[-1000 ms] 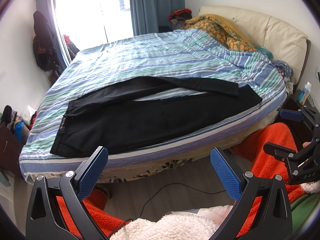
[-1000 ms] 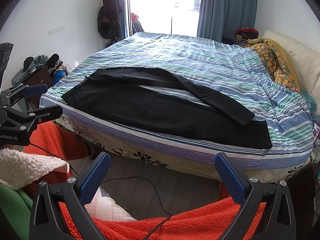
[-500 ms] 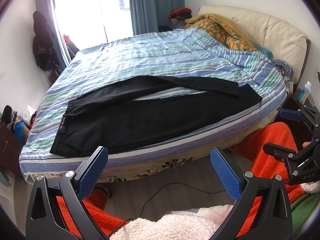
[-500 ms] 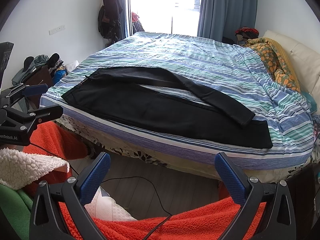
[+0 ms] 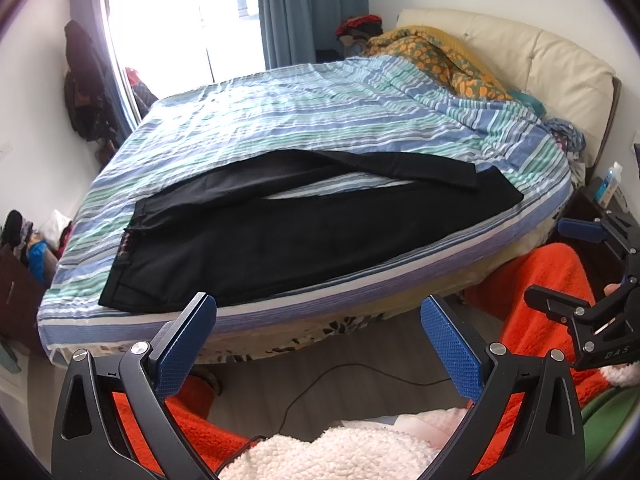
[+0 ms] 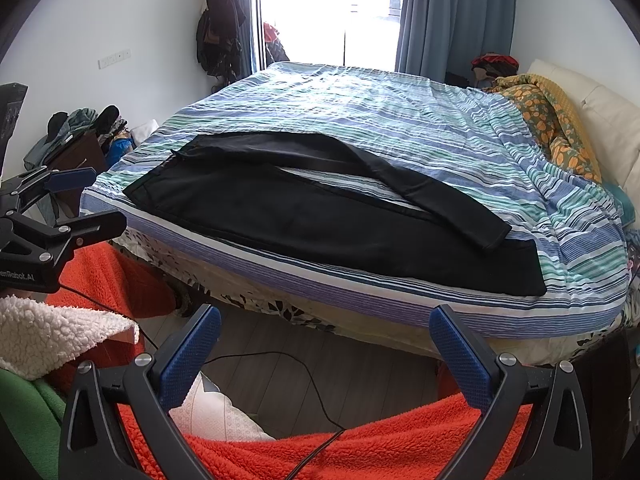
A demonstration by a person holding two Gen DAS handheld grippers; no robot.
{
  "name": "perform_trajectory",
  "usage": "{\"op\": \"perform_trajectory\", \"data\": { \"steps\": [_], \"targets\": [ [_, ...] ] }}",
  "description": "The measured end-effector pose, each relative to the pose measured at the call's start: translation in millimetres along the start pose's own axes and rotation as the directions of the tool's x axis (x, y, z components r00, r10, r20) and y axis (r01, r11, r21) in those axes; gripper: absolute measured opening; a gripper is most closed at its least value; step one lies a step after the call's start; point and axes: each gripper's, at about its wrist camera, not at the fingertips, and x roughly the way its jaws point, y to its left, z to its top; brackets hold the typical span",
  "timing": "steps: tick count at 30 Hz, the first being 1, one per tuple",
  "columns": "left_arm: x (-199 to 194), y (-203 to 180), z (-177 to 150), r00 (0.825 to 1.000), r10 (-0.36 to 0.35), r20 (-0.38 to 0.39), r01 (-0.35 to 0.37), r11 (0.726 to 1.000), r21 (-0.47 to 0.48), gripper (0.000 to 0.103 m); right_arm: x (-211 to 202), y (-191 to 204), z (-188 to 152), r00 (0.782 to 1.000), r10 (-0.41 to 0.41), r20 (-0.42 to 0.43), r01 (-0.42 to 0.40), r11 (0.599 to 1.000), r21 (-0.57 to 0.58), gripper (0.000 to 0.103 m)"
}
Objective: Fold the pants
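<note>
Black pants lie flat along the near edge of the striped bed, waistband at the left, legs to the right, with the far leg angled across onto the near leg's hem. They also show in the right wrist view. My left gripper is open and empty, held off the bed over the floor. My right gripper is open and empty, also short of the bed edge. Each gripper shows at the side of the other's view, the right one and the left one.
An orange-patterned quilt and cream headboard are at the bed's right end. A cable runs over the wooden floor below. Orange fleece is under the grippers. Clothes are piled at the left wall.
Both views have crept very slightly toward the bed. The pants have not moved and both grippers stay open.
</note>
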Motion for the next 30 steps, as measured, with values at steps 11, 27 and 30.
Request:
{"op": "perform_trajectory", "data": {
  "steps": [11, 27, 30],
  "targets": [
    [-1, -1, 4, 1.0, -0.015, -0.005, 0.015, 1.0, -0.003, 0.102, 1, -3, 4, 1.0, 0.01, -0.015, -0.01, 1.0, 0.003, 0.103],
    [3, 3, 9, 0.999, -0.037, -0.027, 0.036, 0.999, -0.028, 0.102, 3, -6, 6, 0.999, 0.028, -0.028, -0.028, 1.0, -0.001, 0.103],
    [3, 1, 11, 0.999, -0.032, -0.024, 0.032, 0.999, -0.021, 0.102, 4, -5, 6, 0.999, 0.03, -0.032, -0.03, 1.0, -0.004, 0.103]
  ]
}}
